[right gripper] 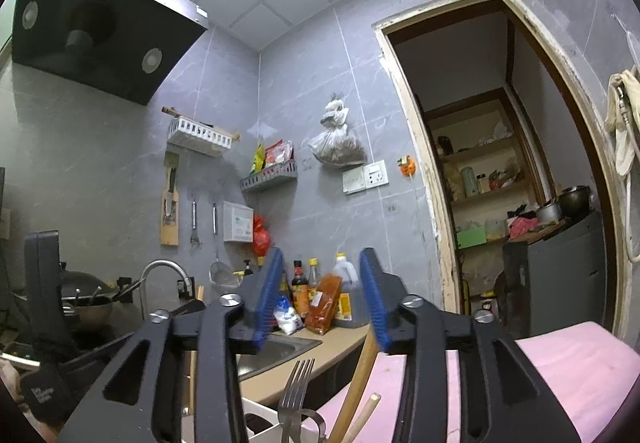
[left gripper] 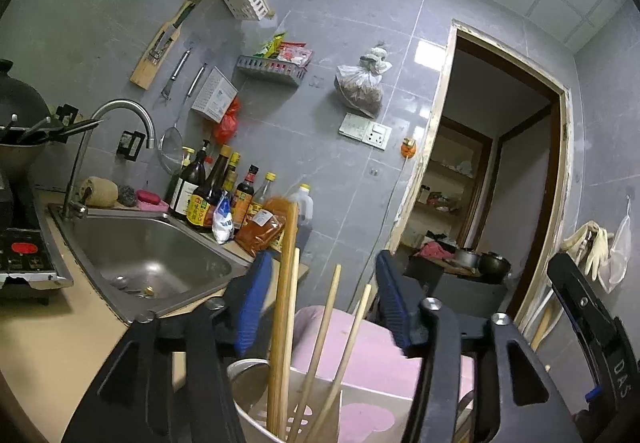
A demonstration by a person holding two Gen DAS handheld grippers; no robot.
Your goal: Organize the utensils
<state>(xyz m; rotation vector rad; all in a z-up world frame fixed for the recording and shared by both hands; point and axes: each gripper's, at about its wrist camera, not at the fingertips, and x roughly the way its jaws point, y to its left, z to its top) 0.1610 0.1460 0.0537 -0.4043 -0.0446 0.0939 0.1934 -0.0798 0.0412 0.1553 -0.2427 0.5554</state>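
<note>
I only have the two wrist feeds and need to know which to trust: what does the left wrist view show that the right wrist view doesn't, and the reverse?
Left wrist only: the whole sink basin, the stove panel and three chopsticks in the holder. Right wrist only: the range hood and a fork. Both show the wide wooden handle, the sauce bottles, the doorway, and each its own gripper, left and right, open and holding nothing.

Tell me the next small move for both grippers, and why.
Probably draw both back, up and clear of the utensil holder. The left gripper has open jaws with the wooden chopsticks standing free between them, unpressed. The right gripper is open too, holding nothing, with the fork already standing in the holder.
</note>
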